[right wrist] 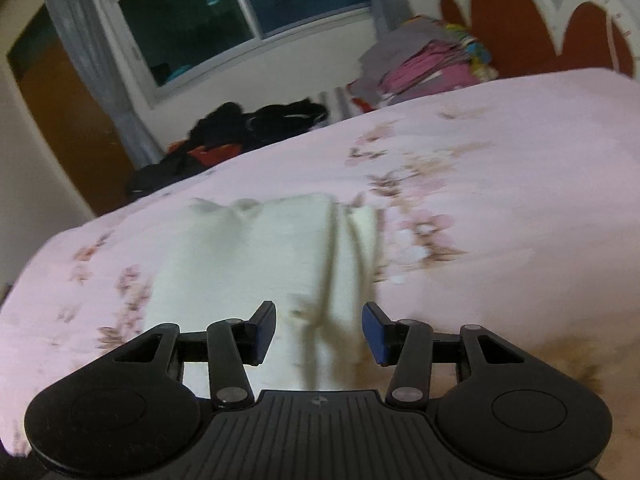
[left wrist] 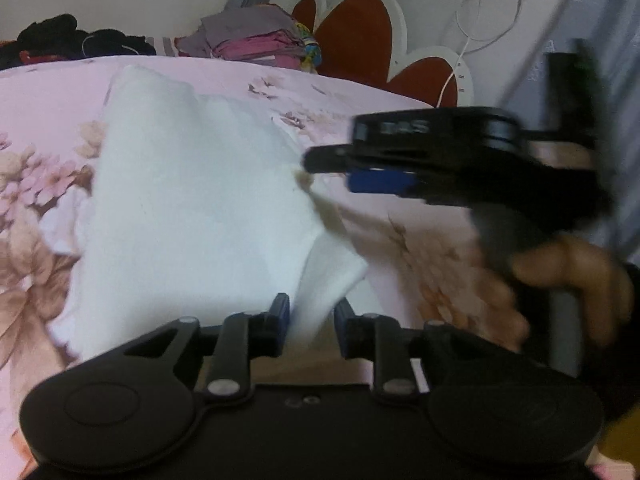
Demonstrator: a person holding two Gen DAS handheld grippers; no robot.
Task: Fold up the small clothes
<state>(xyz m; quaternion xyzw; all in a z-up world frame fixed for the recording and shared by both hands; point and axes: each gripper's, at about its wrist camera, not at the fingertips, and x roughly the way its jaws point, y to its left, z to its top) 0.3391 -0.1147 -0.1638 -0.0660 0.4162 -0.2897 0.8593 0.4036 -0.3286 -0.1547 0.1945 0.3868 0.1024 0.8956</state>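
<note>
Left wrist view: the left claw (left wrist: 310, 312) sits narrowly parted around a corner of the white cloth (left wrist: 192, 200) on the pink floral bed (left wrist: 400, 240), not clearly pinching, so the corner could slip free. The right claw (right wrist: 319, 334) gapes wide, holding nothing, with open bedspread rightward.

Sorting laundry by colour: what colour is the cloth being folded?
White cloth, clearest in the left wrist view.

White cloth (left wrist: 192, 208) lies partly folded (near corner raised) on bed.
</note>
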